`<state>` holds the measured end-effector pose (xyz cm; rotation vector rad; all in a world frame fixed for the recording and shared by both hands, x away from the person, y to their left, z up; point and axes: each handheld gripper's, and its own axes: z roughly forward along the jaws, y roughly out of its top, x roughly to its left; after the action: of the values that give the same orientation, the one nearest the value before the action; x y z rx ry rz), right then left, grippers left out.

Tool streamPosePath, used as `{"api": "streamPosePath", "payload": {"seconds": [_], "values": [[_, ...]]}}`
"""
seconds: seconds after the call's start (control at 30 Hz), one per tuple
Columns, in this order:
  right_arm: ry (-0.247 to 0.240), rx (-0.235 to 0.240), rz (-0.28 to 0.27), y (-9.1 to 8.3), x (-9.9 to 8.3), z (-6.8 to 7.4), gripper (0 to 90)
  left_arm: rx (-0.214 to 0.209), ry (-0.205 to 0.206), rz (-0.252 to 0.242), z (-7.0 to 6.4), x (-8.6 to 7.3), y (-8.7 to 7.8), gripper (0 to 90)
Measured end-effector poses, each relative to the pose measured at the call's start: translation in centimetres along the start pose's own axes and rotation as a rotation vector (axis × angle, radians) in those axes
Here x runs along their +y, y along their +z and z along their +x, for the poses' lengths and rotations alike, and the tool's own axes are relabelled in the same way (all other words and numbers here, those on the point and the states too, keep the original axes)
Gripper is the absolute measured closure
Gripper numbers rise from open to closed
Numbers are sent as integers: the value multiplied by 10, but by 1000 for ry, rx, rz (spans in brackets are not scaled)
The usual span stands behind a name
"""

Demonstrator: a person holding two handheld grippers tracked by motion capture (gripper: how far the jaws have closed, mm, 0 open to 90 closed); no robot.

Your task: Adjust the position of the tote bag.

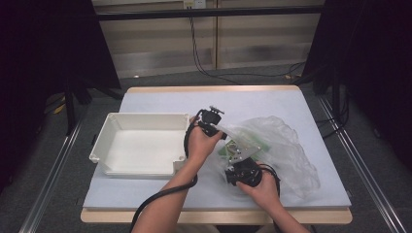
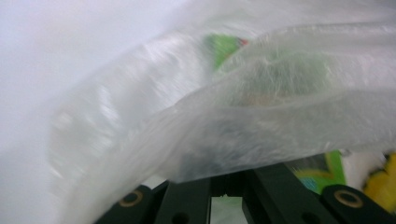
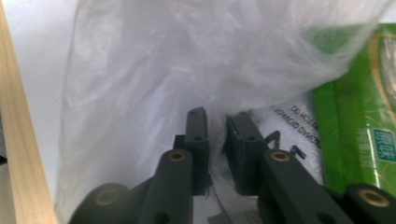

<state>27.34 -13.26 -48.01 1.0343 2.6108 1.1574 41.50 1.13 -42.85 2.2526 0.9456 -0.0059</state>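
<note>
My right gripper (image 1: 241, 165) sits closest to the near worktop edge, low over the near mouth of the clear plastic bag (image 1: 284, 145). In the right gripper view its fingers (image 3: 196, 122) are nearly together with a fold of bag film pinched in the slit between them, so clamped on the bag. My left gripper (image 1: 214, 125) is raised at the bag's left end; in the left gripper view a band of film drapes across the fingers (image 2: 187, 198), but whether they are closed on it I cannot tell.

Green snack packet (image 3: 359, 116) lies inside the bag, just right of my right fingers, flat on the worktop (image 1: 160, 99). More packaging, yellow and green, shows through the film in the left gripper view.

Step in hand, my read: opening the bag mouth, both sides held, to get the contents out. Next move calls for spreading the two holds apart, then one gripper letting go to reach in for the packet.

White bin (image 1: 141, 143) sits to the left, apart from the bag, empty, likely drop spot. Open worktop behind the bag and bin. Near wooden edge is close to my right gripper, little room to pull back.
</note>
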Motion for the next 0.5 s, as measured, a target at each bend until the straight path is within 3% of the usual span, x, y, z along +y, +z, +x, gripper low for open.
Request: {"api": "streamPosePath", "payload": {"seconds": [0.03, 0.17, 0.23, 0.27, 0.3, 0.37, 0.5], "values": [[0, 0, 0, 0, 0, 0, 867, 13, 10, 6, 4, 3, 2, 900], [1, 30, -9, -1, -4, 1, 896, 48, -42, 35, 18, 12, 13, 900], [-5, 21, -7, -2, -5, 3, 897, 59, -62, 46, 24, 13, 19, 900], [-15, 27, -10, -2, -6, 4, 897, 62, -54, 67, 27, 13, 22, 900], [-15, 30, -8, -2, -7, 6, 898, 63, -73, 45, 28, 13, 26, 900], [-30, 29, -12, -3, -8, 9, 899, 73, -54, 80, 31, 13, 29, 900], [-46, 36, -16, -4, -11, 12, 900, 99, -73, 87, 38, 10, 36, 900]]}}
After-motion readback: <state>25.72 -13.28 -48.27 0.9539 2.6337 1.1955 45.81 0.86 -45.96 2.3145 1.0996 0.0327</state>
